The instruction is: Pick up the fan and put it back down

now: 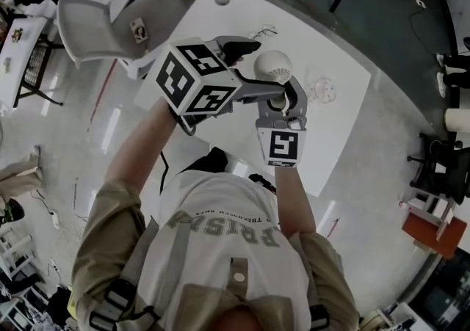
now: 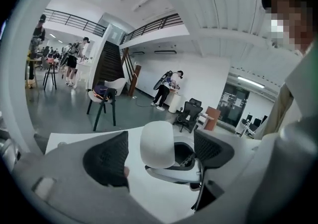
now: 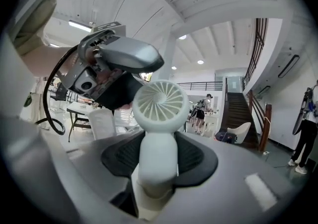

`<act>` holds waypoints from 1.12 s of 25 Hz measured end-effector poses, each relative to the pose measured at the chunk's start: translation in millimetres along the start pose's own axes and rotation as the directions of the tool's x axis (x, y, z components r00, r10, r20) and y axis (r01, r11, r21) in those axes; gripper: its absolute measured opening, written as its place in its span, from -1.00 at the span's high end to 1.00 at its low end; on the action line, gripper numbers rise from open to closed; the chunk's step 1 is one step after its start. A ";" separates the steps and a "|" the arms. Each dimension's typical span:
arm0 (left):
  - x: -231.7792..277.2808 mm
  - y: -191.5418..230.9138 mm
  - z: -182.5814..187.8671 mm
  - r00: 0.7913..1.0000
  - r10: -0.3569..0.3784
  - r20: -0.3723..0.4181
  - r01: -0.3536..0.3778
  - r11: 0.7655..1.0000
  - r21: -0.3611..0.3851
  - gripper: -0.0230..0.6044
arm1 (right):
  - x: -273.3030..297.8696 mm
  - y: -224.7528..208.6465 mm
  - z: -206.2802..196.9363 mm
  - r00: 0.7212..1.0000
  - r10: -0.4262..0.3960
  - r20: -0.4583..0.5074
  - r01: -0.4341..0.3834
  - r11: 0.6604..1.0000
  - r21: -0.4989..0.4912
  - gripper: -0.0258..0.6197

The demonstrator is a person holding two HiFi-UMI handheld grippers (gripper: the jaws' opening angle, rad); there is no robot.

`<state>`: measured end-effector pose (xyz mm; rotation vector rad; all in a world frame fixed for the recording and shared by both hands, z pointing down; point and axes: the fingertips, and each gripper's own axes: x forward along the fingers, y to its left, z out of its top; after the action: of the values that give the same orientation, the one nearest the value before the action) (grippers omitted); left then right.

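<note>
A small white hand fan is held up above the white table. My right gripper is shut on its handle; in the right gripper view the handle stands upright between the black pads, with the round grille head above them. My left gripper is open right beside the fan's head. In the left gripper view the back of the head shows between the wide-apart pads, with a gap on each side. The left gripper looms behind the fan in the right gripper view.
A grey chair stands left of the table. On the table lie a small round white part and a thin cable. An orange box sits on the floor at the right. People stand far off.
</note>
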<state>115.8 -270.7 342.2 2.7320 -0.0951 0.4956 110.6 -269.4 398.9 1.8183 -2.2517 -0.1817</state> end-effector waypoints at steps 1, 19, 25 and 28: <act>2.4 -1.3 -0.9 1.000 -0.005 -0.015 0.005 1.000 0.009 -0.43 | -0.5 -0.1 3.4 1.000 -0.008 0.011 0.009 1.000 -0.004 0.36; 7.0 -14.8 2.8 0.998 -0.009 -0.062 0.014 0.996 0.086 -0.30 | -10.8 -2.3 34.6 0.986 -0.109 0.128 0.123 0.987 -0.104 0.36; 7.9 -11.0 -2.5 0.996 0.008 -0.094 0.002 0.994 0.105 -0.22 | -8.1 -2.3 36.3 0.985 -0.109 0.133 0.124 0.986 -0.112 0.36; 5.2 -7.8 -0.6 0.996 0.020 -0.082 -0.011 0.994 0.110 -0.07 | -6.7 0.2 34.7 0.987 -0.102 0.126 0.116 0.986 -0.115 0.36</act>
<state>121.5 -263.3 341.9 2.8143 -0.0692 0.6362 102.6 -264.6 364.7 1.9128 -2.1652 -0.4497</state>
